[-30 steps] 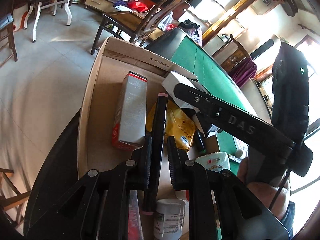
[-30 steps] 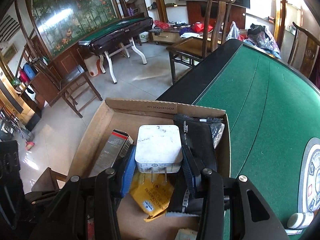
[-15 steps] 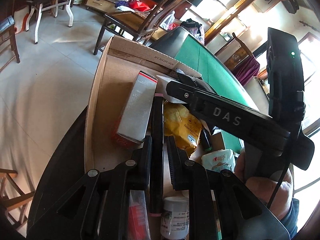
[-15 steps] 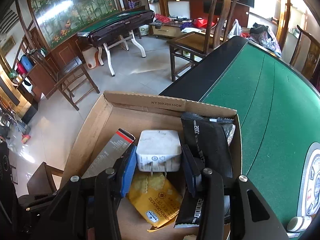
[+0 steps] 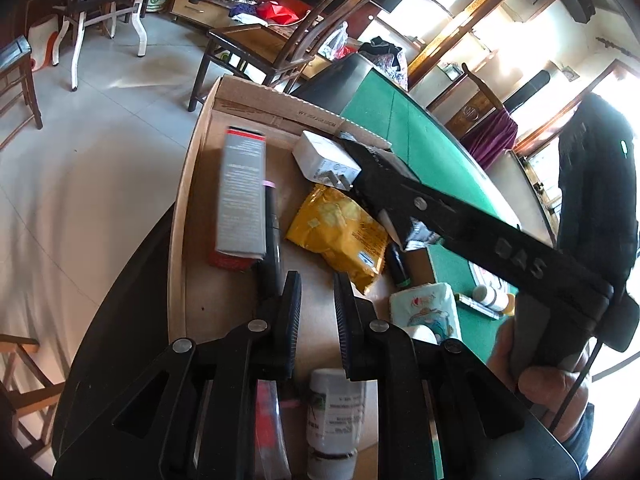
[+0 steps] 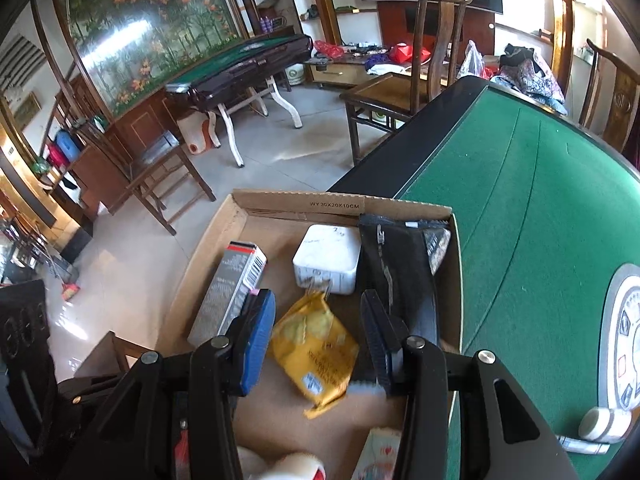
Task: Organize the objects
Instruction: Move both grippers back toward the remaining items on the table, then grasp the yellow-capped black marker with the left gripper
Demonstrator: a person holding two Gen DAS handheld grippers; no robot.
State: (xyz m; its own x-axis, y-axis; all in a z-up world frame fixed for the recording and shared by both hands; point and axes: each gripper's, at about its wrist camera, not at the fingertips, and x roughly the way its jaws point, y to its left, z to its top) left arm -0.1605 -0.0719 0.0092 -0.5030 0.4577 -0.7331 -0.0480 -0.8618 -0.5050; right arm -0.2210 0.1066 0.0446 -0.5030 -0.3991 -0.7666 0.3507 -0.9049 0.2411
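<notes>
An open cardboard box (image 6: pixel 340 206) sits on the table corner. In it lie a white charger (image 6: pixel 326 256), a grey carton (image 6: pixel 230 284), a yellow packet (image 6: pixel 312 344) and a black pouch (image 6: pixel 396 264). My right gripper (image 6: pixel 316 298) is open above the yellow packet, and the charger rests just beyond its fingertips, free of them. My left gripper (image 5: pixel 317 280) hovers over the box floor, shut to a narrow gap with nothing in it. A black pen (image 5: pixel 272 224) lies beside the grey carton (image 5: pixel 242 196), and its lower part passes behind the left finger.
A white bottle (image 5: pixel 334 412), a tissue pack (image 5: pixel 428 308) and a small dark bottle (image 5: pixel 396 268) crowd the near end of the box. The green felt table (image 6: pixel 520 220) stretches to the right, with small items (image 6: pixel 604 424) on it. Wooden chairs stand beyond the box.
The charger was between the right fingers; now it lies at the back of the box and the right gripper has drawn back. The black pen showed in the left gripper's gap and now lies left of it.
</notes>
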